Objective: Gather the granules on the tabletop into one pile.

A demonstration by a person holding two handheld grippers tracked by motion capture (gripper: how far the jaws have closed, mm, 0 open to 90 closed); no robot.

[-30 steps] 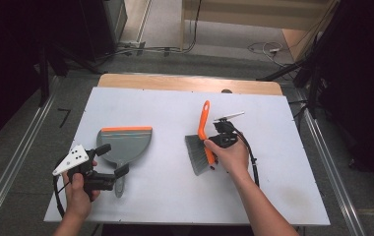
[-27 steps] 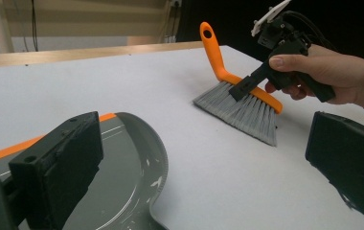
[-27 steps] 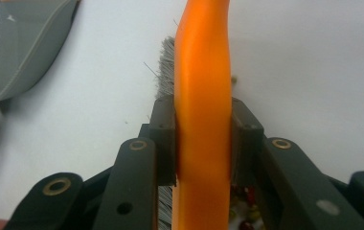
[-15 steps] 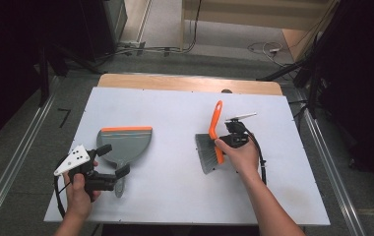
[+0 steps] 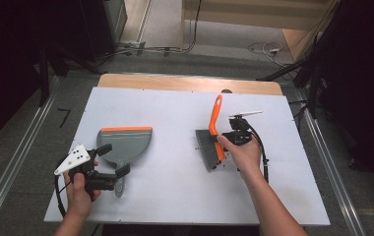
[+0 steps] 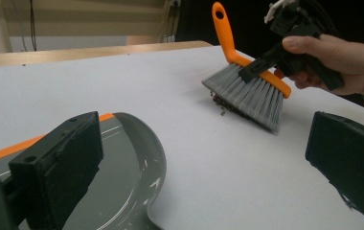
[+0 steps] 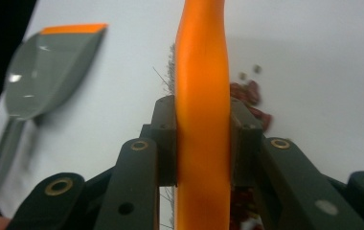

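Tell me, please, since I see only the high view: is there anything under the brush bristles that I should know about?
Observer: Yes. The left gripper view shows small dark red crumbs on the table at the edge of the brush bristles.
Operator: Thank you. How does the right claw hold the brush?
Observer: In the right gripper view, the right claw is shut on the orange back of the brush, one jaw on each side.
Operator: And is the left claw gripping the dustpan?
Observer: No. In the left gripper view, the left claw is open, with the rear rim of the dustpan between its jaws.
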